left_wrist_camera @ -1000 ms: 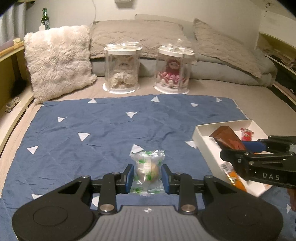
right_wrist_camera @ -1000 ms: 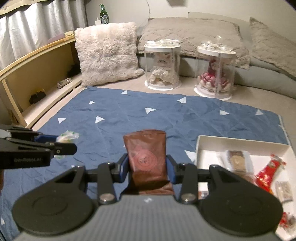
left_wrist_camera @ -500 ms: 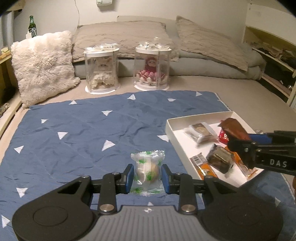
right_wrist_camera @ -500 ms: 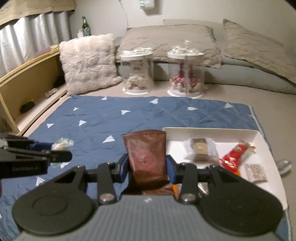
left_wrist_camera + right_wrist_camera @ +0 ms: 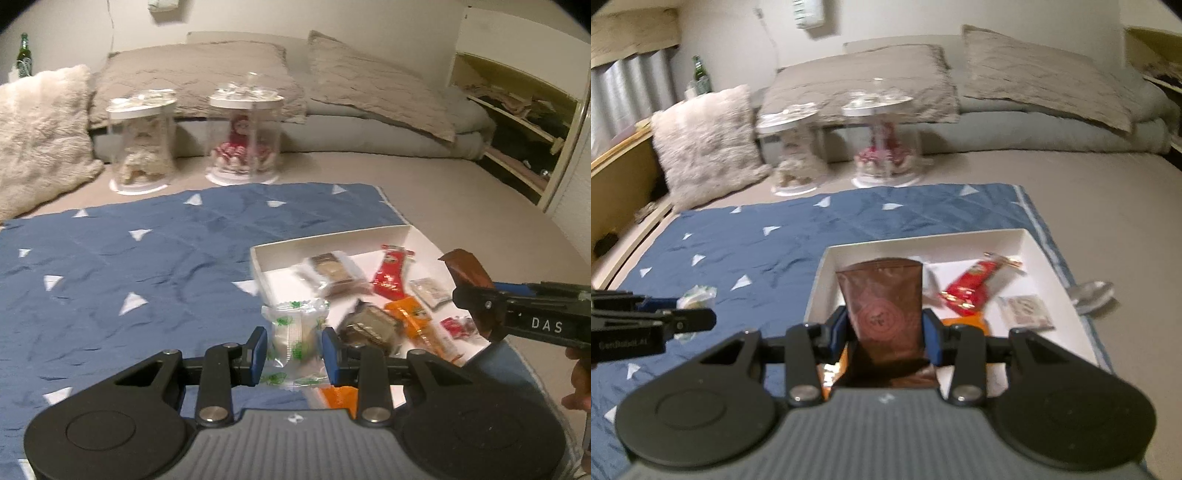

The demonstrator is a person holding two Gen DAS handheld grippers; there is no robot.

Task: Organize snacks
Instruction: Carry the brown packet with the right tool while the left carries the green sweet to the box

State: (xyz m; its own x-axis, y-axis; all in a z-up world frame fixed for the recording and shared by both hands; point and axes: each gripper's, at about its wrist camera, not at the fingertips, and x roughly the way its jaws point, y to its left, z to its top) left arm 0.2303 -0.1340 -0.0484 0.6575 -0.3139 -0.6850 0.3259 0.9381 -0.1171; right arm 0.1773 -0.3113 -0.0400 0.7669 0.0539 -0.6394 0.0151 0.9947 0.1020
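Snacks lie in the white tray (image 5: 1027, 236) on the blue blanket (image 5: 110, 258): a red packet (image 5: 967, 284), an orange packet (image 5: 413, 317) and a dark wrapped one (image 5: 369, 325). Pads of the left gripper (image 5: 293, 345) clamp a clear green-printed snack (image 5: 295, 332), held beside the tray's left wall. Squeezing a brown pouch (image 5: 882, 310) upright, the right gripper (image 5: 884, 334) holds it over the tray.
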